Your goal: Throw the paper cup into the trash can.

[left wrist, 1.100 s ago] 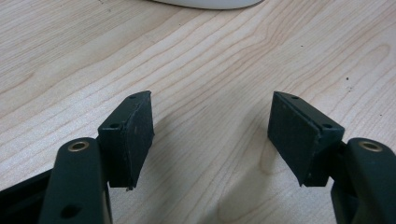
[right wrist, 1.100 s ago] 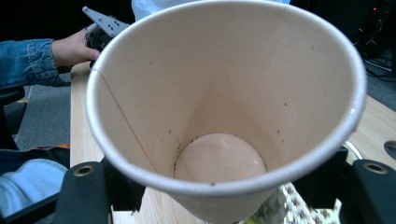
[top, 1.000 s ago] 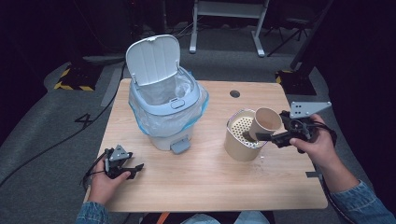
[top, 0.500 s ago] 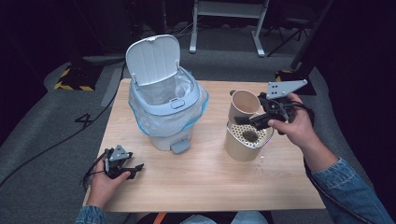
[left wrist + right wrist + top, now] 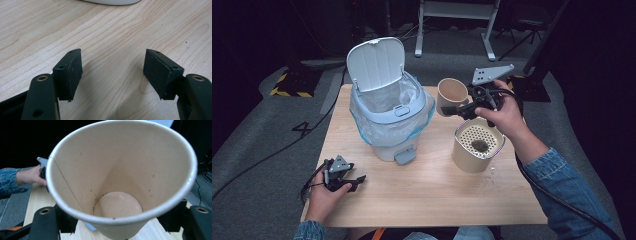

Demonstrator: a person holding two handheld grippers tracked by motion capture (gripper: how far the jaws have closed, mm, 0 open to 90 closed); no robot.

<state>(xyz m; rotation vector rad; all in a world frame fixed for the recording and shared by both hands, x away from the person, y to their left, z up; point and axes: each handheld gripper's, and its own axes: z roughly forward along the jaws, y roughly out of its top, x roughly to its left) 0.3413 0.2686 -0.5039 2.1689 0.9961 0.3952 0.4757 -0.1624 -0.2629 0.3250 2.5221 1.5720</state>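
Note:
A tan paper cup (image 5: 451, 95) hangs tilted in the air between the white pedal bin (image 5: 388, 112) and a beige strainer pot (image 5: 477, 146). My right gripper (image 5: 455, 110) is shut on the cup, one jaw on each side of its wall. In the right gripper view the paper cup (image 5: 120, 182) faces the camera mouth-first, empty except for brown specks, with my right gripper (image 5: 117, 221) clamped around its lower part. My left gripper (image 5: 357, 181) rests on the table's front left, held by a hand. In the left gripper view my left gripper (image 5: 113, 72) stands open over bare wood.
The bin's lid (image 5: 374, 62) stands up and a clear bag lines the bin. The strainer pot has a dark lump on its perforated insert (image 5: 480, 145). The wooden table (image 5: 427, 195) has bare room at the front. Dark floor and a metal stand (image 5: 454, 20) lie behind.
My right gripper has carried the paper cup up and to the left, from beside the strainer pot to near the bin. The left gripper has stayed put.

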